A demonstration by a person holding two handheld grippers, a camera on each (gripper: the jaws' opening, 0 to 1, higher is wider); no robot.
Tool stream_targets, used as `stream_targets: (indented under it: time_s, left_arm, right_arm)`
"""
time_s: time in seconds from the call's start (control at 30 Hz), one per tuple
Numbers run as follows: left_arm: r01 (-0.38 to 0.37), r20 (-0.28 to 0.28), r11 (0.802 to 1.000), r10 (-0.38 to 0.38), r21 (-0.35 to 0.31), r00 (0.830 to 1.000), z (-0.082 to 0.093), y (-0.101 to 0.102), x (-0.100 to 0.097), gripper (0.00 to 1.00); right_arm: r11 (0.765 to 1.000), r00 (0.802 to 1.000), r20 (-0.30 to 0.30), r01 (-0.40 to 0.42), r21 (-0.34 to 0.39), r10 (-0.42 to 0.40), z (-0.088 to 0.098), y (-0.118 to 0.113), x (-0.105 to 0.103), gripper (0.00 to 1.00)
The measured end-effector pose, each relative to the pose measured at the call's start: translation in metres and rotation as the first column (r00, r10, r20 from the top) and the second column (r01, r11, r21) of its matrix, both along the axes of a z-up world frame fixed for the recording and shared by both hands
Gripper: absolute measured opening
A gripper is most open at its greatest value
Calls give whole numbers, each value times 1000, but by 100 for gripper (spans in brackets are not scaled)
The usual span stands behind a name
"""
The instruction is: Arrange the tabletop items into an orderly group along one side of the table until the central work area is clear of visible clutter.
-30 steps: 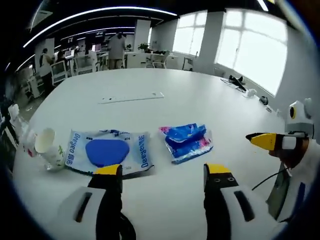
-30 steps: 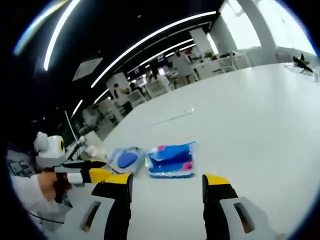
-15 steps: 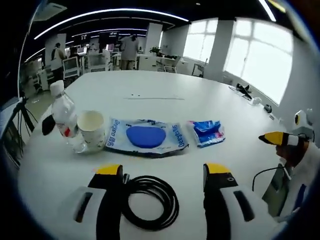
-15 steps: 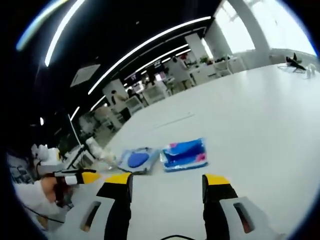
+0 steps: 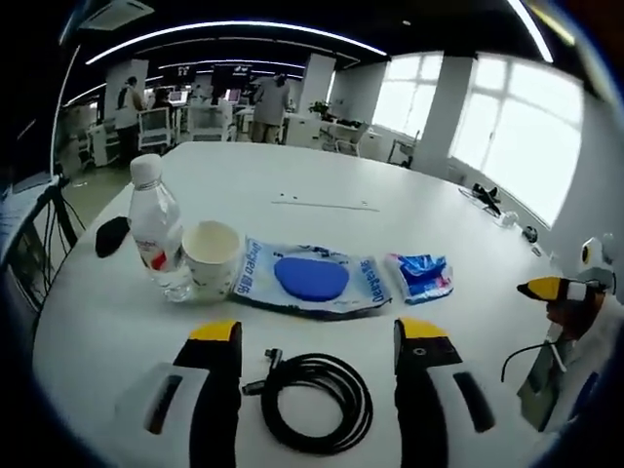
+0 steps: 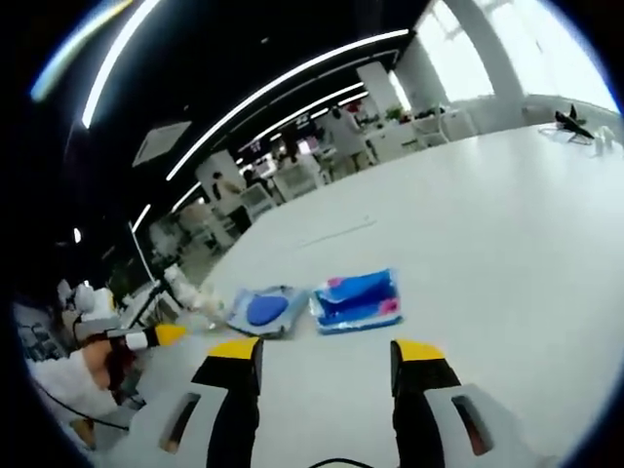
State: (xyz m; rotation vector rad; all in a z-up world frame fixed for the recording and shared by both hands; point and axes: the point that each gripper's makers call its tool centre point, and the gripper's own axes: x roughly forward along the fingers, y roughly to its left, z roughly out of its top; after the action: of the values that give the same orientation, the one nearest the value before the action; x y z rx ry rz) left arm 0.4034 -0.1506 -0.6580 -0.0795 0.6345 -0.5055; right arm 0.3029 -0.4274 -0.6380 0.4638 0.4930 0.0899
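In the left gripper view my left gripper (image 5: 314, 333) is open above a coiled black cable (image 5: 317, 402) on the white table (image 5: 292, 180). Beyond it, left to right, stand a clear water bottle (image 5: 156, 232), a paper cup (image 5: 213, 257), a clear bag with a blue pad (image 5: 312, 279) and a small blue packet (image 5: 422, 276). The right gripper (image 5: 565, 291) enters at the right edge. In the right gripper view my right gripper (image 6: 325, 350) is open over the table, short of the blue packet (image 6: 359, 299) and the bag with the blue pad (image 6: 261, 309). The left gripper (image 6: 146, 337) shows at the left.
A dark mouse-like object (image 5: 112, 235) lies left of the bottle. A thin white strip (image 5: 327, 205) rests further along the table, and dark items (image 5: 487, 198) lie near the far right edge. Desks, chairs and people (image 5: 268, 97) fill the office behind.
The left view has pulled back and shifted; the bottle, cup and cable sit fuller in frame. The right view barely shifts. Nothing on the table has moved.
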Motion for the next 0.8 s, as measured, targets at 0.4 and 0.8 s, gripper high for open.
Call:
stream_targets:
  time_s: [0.4, 0.8]
  left_arm:
    - [-87, -34, 996, 87, 2, 996, -15, 34, 6, 59]
    - [-132, -60, 991, 131, -5, 990, -21, 34, 19, 55]
  right_arm:
    - [998, 996, -73, -56, -18, 55, -23, 6, -16, 51]
    - [998, 996, -73, -58, 3, 58, -23, -1, -3, 49]
